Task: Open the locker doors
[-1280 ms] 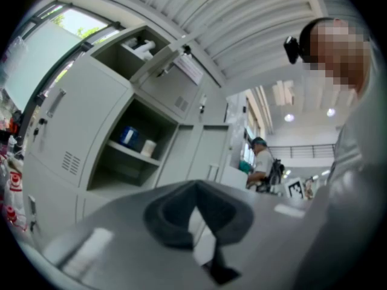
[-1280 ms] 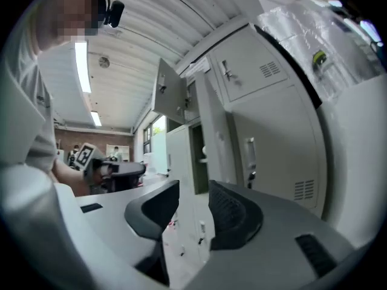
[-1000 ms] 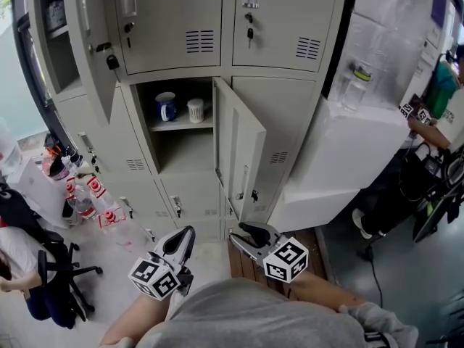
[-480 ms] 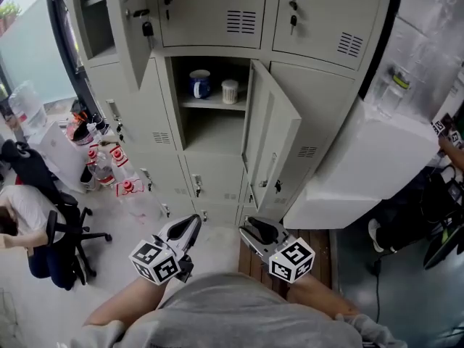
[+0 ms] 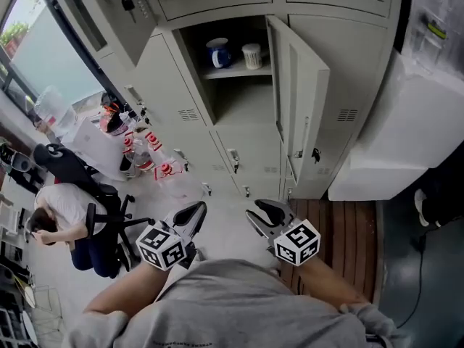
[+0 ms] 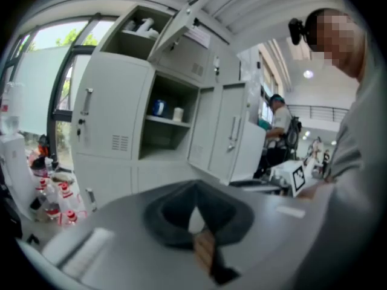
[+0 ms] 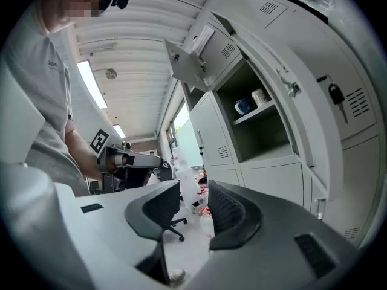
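Grey lockers (image 5: 330,64) stand ahead. The middle compartment (image 5: 232,71) is open, its door (image 5: 301,100) swung out to the right, and a blue mug (image 5: 217,53) and a white cup (image 5: 252,55) sit on its shelf. An upper-left door (image 5: 119,13) also hangs open. The lockers below (image 5: 246,154) are closed. My left gripper (image 5: 194,212) is held low in front of the person's torso, well short of the lockers, shut with nothing in it (image 6: 195,186). My right gripper (image 5: 259,212) is beside it, open and empty (image 7: 193,189).
A person sits on an office chair (image 5: 61,209) at the left. Several red-labelled bottles (image 5: 148,151) stand by the locker base. A white wrapped unit (image 5: 406,122) is at the right, above a wooden floor strip (image 5: 348,245). Another person (image 6: 279,122) stands beyond the open door.
The lockers have slid up and to the right in the head view, bringing more floor and the seated person into sight. Both grippers sit a little lower, jaws unchanged.
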Demonstrator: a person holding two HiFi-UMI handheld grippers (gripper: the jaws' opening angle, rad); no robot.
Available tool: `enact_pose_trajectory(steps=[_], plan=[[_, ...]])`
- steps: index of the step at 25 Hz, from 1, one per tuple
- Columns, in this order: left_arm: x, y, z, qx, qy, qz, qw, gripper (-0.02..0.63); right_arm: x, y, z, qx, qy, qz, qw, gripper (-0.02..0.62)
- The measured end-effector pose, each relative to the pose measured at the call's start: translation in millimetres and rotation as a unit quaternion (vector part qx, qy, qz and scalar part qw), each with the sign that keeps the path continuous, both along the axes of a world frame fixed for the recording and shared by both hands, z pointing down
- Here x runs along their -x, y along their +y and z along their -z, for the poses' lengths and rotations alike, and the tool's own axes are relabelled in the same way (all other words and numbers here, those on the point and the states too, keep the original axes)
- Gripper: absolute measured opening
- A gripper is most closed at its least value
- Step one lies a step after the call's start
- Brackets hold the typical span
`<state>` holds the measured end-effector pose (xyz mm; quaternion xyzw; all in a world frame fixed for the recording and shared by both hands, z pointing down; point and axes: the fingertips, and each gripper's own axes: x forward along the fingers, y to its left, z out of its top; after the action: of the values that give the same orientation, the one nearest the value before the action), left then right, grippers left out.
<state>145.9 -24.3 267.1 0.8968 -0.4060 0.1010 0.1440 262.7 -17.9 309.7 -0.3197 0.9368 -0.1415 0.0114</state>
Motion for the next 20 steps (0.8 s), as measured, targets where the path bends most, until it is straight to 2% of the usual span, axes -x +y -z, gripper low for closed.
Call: enact_pose_trajectory(steps=[5, 9, 12, 14, 16, 18, 20], plan=[[65, -15, -16, 0.016, 0.011, 0.005, 0.9998, 0.005, 58, -21, -21, 0.006, 0.014, -0.007, 1.0, 0.14], [165, -39, -42, 0.012, 0.028, 0.004, 0.9995, 0.005, 142, -52, -55, 0.018, 0.044, -0.024, 0.999, 0.14], [252, -68, -86, 0.007, 0.042, -0.011, 0.999, 0.005, 214, -85, -97, 0.033, 0.073, -0.047, 0.996, 0.141], [306, -84, -128, 0.012, 0.039, -0.015, 0.999, 0.005, 258, -106, -133, 0.054, 0.087, -0.073, 0.992, 0.143], [351, -107, -166, 0.021, 0.028, -0.016, 0.9993, 0.005, 294, -135, -161, 0.082, 0.082, -0.103, 0.988, 0.143], [379, -127, -201, 0.028, 0.015, -0.022, 0.9993, 0.005, 322, -160, -181, 0.1, 0.081, -0.115, 0.985, 0.143], [390, -143, -237, 0.035, 0.018, -0.023, 0.999, 0.005, 338, -181, -204, 0.102, 0.099, -0.11, 0.984, 0.143]])
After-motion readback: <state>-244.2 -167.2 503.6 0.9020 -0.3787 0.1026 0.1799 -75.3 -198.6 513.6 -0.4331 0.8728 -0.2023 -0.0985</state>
